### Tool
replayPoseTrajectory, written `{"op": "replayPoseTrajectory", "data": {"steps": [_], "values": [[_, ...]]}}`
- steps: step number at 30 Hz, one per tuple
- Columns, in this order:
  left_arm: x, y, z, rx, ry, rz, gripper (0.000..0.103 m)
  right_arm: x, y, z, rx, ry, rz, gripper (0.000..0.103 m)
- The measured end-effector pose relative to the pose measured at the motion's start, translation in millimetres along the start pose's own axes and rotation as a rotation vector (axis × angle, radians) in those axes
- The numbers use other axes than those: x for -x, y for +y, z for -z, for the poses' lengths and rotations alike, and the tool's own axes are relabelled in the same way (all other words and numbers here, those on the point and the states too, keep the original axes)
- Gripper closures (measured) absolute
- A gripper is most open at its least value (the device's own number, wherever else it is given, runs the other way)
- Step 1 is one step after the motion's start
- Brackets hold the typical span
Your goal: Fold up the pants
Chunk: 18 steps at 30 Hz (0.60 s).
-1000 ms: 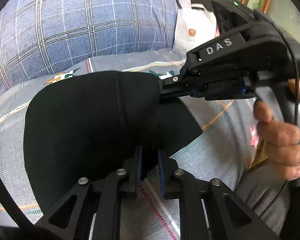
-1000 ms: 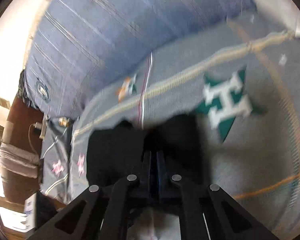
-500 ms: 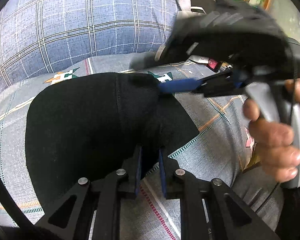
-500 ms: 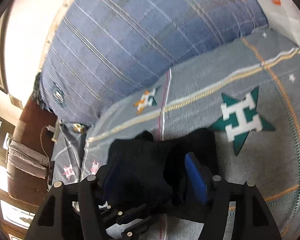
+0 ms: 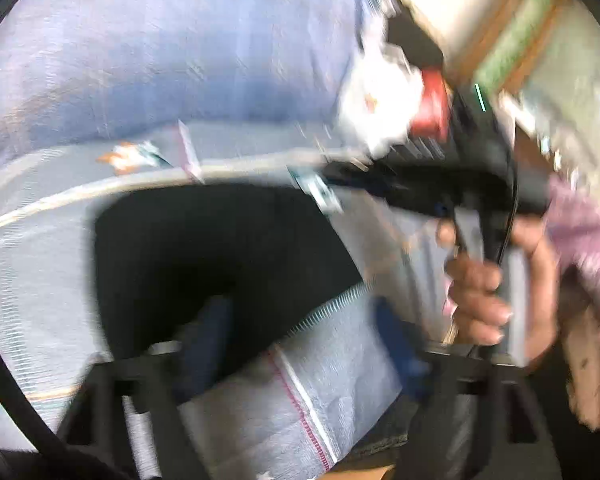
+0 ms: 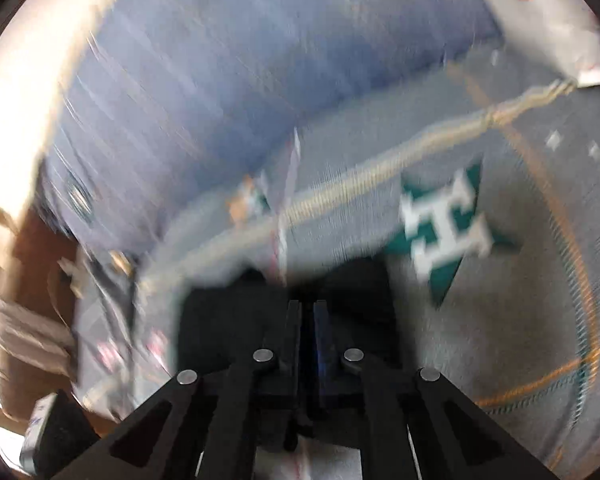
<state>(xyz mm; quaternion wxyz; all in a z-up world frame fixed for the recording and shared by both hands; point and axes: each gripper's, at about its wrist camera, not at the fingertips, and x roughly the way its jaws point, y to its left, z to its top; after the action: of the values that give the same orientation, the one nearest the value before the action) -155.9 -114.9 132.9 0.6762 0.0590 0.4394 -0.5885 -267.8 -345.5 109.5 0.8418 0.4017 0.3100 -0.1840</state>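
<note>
The black soft cloth pants (image 5: 220, 260) lie in a small, neat, flat bundle on the grey patterned bed cover (image 5: 340, 400), so the folding looks nearly done, though the blur hides the edges. The left gripper (image 5: 304, 344) has just opened wide and holds nothing. The right gripper (image 6: 307, 320) has just closed, its fingers pressed together over the pants, seemingly empty. Maybe only a tidy-up remains.

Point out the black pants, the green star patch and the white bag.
black pants (image 5: 220, 248): left wrist view, middle of the folded cloth.
green star patch (image 6: 446, 228): right wrist view, white H centre.
white bag (image 6: 540, 20): right wrist view, its face.
</note>
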Motion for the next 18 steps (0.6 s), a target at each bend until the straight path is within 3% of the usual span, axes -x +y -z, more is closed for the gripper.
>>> {"op": "replayPoseTrajectory", "data": {"steps": [2, 3, 4, 6, 9, 11, 14, 15, 17, 18], "values": [[16, 26, -11, 0.074, -0.013, -0.042, 0.014, 9, -7, -2, -0.040, -0.037, -0.035, 0.051], [18, 43, -15, 0.124, -0.005, -0.041, 0.014, 10, -10, -2, -0.059, -0.047, -0.030, 0.011], [18, 56, -18, 0.166, 0.004, -0.046, 0.014, 14, -14, -2, -0.075, -0.070, -0.016, 0.005], [11, 90, -19, 0.269, 0.035, -0.069, 0.014, 13, -17, -1, -0.066, -0.056, 0.017, 0.005], [-12, 126, -6, 0.405, 0.096, 0.003, 0.014, -11, -25, 5, -0.074, 0.076, 0.073, 0.005], [-25, 133, 3, 0.446, 0.123, 0.019, 0.014, -28, -25, 10, -0.053, 0.158, 0.113, 0.007], [-38, 134, 13, 0.483, 0.126, -0.014, 0.014, -39, -22, 14, -0.012, 0.204, 0.111, 0.009], [-37, 129, 11, 0.469, 0.115, -0.014, 0.014, -41, -20, 15, -0.001, 0.214, 0.113, 0.012], [-38, 123, 8, 0.440, 0.113, -0.003, 0.033, -49, -17, 17, 0.018, 0.246, 0.121, 0.026], [-40, 119, 7, 0.440, 0.117, 0.013, 0.038, -55, -16, 19, 0.031, 0.268, 0.142, 0.040]]}}
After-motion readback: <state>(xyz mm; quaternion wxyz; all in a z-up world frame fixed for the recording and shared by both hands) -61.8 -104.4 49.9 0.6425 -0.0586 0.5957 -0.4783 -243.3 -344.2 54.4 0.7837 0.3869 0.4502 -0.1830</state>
